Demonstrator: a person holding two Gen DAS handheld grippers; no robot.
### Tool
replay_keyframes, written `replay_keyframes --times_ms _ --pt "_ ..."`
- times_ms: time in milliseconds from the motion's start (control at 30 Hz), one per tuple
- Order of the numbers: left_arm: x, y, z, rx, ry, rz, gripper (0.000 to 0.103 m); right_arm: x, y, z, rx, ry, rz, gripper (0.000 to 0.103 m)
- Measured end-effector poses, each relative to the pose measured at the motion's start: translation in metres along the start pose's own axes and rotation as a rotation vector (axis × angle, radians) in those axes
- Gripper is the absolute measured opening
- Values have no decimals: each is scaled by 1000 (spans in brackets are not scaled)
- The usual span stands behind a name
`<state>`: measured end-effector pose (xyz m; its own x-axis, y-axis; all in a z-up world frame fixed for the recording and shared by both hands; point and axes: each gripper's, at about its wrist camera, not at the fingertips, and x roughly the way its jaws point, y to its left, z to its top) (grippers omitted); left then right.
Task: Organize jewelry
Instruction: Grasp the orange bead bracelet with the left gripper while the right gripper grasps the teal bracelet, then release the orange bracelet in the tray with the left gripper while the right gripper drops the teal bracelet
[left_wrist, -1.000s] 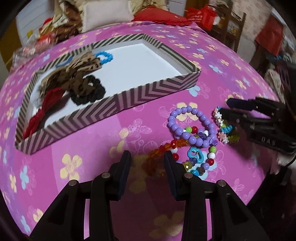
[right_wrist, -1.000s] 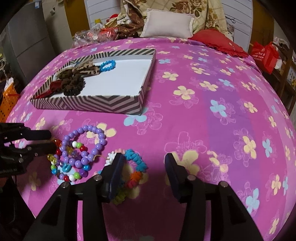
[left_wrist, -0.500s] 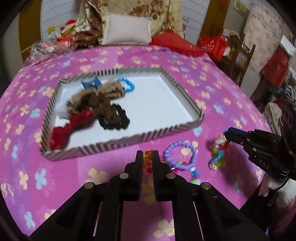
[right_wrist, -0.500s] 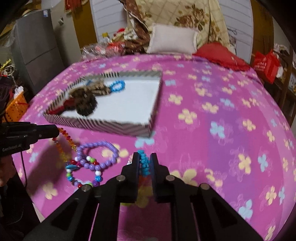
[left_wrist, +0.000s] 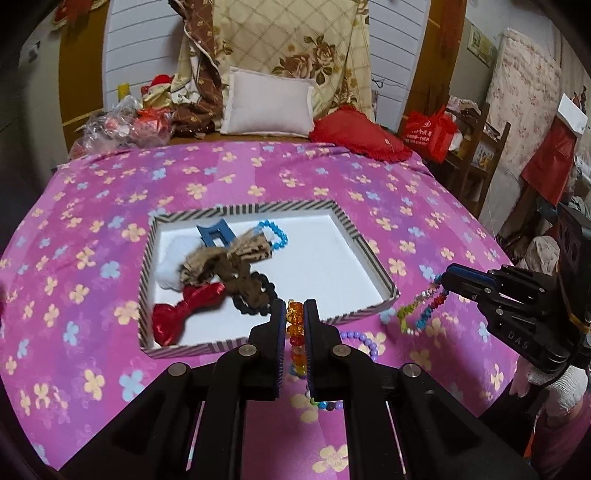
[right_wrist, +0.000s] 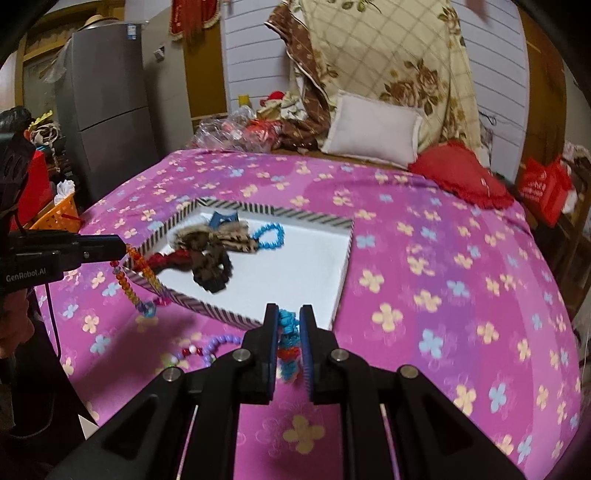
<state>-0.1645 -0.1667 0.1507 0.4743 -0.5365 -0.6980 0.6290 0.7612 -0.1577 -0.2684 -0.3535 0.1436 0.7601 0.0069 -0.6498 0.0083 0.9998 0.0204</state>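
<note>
Bracelets were the business: I had one in each gripper, both lifted clear of the bedspread (left_wrist: 258, 177) and headed for the tray (left_wrist: 373, 258). My left gripper (left_wrist: 295, 325) was clamped on the amber strand (left_wrist: 295, 332), which in the right wrist view dangled from its tip in a long loop beside the tray's near corner. My right gripper (right_wrist: 289, 332) was pinched on the blue strand (right_wrist: 288, 325), a knotty multicolour band that hung limp in the left wrist view, just off the tray's right wall. I judged this the carry step, pickup done and drop not yet made. Next I would need to bring each tip over the bare white floor of the tray, past the striped wall and clear of the scrunchies (left_wrist: 236, 273) and red bow (left_wrist: 184, 314) piled at its left, then let go low enough that the beads did not bounce out. The hanging loops could snag on the rim. A purple strand (left_wrist: 360, 339) and some loose coloured beads lay on the bedspread below, for later. Readable writing: "GenRobot.AI" on the left gripper body, "DAS" on the right; the red bag (left_wrist: 428, 133) bore print too small to read.
</note>
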Motion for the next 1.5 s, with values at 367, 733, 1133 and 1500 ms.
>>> replay_keyframes --times_ms 367,733,1133,1500 --pt "0 -4 16 10 -20 59 10 2 12 29 -54 -21 6 11" --pt "12 -8 34 16 -22 85 10 19 4 46 -46 -11 6 11" --pt "46 -16 46 22 11 78 10 55 -9 58 -25 32 35 11" --pt "85 -32 57 35 49 44 10 102 -17 66 -24 94 65 11"
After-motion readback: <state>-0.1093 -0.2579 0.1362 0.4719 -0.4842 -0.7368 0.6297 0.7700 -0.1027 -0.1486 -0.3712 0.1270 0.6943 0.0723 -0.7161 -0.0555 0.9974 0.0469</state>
